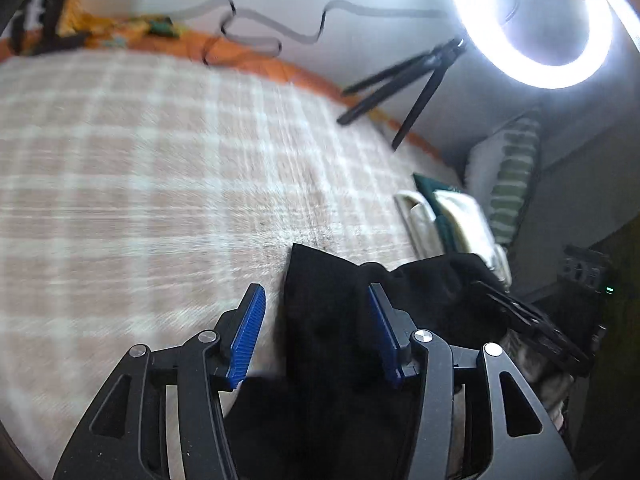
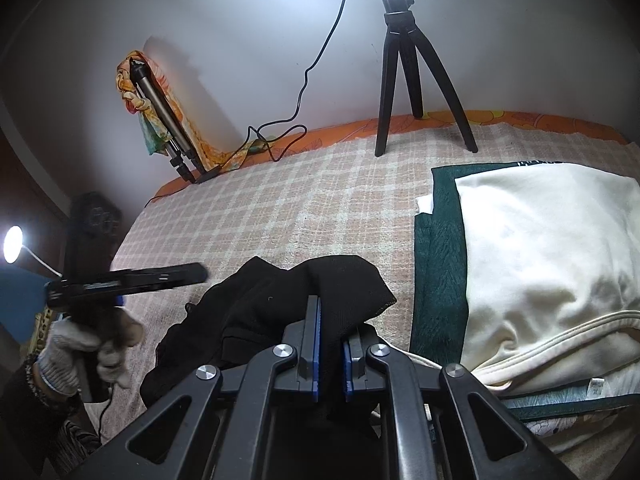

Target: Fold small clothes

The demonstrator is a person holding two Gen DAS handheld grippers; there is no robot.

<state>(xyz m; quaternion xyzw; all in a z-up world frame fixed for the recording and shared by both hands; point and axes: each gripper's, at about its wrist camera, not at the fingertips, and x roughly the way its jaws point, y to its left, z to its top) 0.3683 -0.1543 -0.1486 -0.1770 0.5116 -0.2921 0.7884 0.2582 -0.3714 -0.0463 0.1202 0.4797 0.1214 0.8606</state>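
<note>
A glowing ring light (image 1: 538,24) is standing on a black tripod (image 2: 416,68) at the far edge of a checked blanket (image 2: 280,200). A black cable (image 2: 316,60) is trailing down the wall toward a folded tripod (image 2: 168,120), which is leaning there, draped in a colourful scarf (image 2: 136,96).

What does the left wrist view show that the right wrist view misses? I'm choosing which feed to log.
Left only: the open left gripper and a striped pillow. Right only: the right gripper shut on the black garment, a gloved hand, and a folded tripod. Both: the garment, checked blanket, folded stack, black tripod.
</note>
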